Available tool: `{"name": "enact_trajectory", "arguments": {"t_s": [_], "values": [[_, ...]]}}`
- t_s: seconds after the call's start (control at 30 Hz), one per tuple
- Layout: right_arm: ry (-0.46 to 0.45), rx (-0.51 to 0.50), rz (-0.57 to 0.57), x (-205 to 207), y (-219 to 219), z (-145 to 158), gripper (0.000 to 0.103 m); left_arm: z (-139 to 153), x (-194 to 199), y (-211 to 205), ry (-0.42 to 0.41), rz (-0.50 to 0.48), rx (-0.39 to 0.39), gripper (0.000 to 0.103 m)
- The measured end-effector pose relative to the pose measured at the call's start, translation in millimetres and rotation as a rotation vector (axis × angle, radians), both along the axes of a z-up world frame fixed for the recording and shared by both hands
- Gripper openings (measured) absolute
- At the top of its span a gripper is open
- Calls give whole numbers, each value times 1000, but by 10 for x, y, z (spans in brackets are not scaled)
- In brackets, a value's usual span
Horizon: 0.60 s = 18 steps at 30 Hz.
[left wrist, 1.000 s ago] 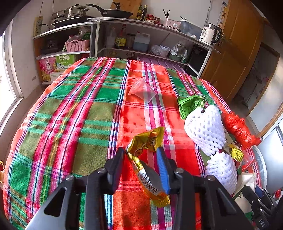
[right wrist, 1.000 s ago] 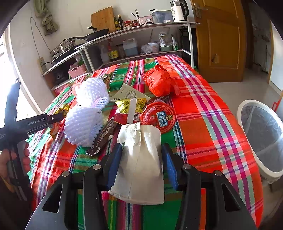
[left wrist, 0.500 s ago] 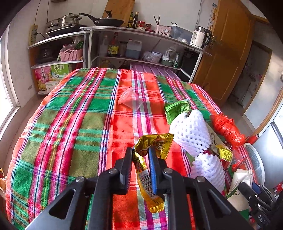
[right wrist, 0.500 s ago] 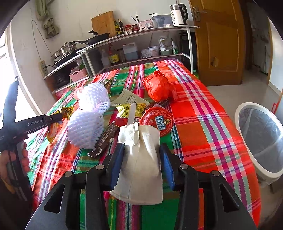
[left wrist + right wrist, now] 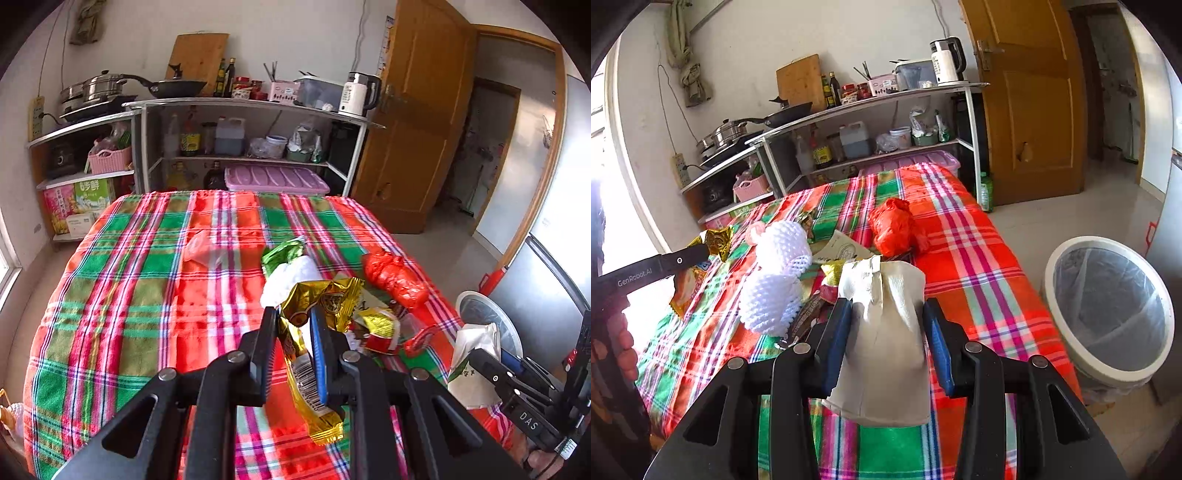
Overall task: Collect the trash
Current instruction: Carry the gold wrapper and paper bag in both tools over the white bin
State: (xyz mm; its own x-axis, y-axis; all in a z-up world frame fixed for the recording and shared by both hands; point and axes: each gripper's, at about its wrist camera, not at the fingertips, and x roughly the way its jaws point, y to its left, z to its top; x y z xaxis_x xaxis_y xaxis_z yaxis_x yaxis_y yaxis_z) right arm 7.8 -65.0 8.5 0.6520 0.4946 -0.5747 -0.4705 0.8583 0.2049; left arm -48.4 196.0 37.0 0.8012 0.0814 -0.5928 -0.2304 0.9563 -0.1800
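My left gripper point(image 5: 291, 317) is shut on a gold snack wrapper point(image 5: 314, 387) and holds it up above the plaid table point(image 5: 147, 295). My right gripper point(image 5: 886, 314) is shut on a crumpled white paper bag point(image 5: 882, 354), lifted above the table's right side. Left on the table are two white foam fruit nets point(image 5: 775, 280), a red plastic bag point(image 5: 894, 229), a green wrapper point(image 5: 282, 253), a clear plastic bag point(image 5: 201, 251) and small wrappers point(image 5: 380, 328). A white trash bin point(image 5: 1108, 310) with a clear liner stands on the floor to the right.
A metal shelf point(image 5: 240, 110) with pans, bottles and a kettle stands behind the table. A wooden door point(image 5: 1034, 110) is at the back right. The floor around the bin is bare tile.
The left gripper closed on the gold wrapper and lifted it off the table. The right gripper rose with the paper bag, and the bin came closer in its view.
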Motion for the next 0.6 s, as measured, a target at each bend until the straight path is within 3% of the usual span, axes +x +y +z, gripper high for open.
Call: {"name": "enact_trajectory", "arguments": {"t_s": [0.27, 0.6], "values": [[-37, 19, -137, 107, -579, 181, 42, 103, 330, -620, -27, -169, -21, 19], [-33, 6, -302, 241, -1297, 193, 42, 102, 791, -1454, -19, -359, -42, 19]]}}
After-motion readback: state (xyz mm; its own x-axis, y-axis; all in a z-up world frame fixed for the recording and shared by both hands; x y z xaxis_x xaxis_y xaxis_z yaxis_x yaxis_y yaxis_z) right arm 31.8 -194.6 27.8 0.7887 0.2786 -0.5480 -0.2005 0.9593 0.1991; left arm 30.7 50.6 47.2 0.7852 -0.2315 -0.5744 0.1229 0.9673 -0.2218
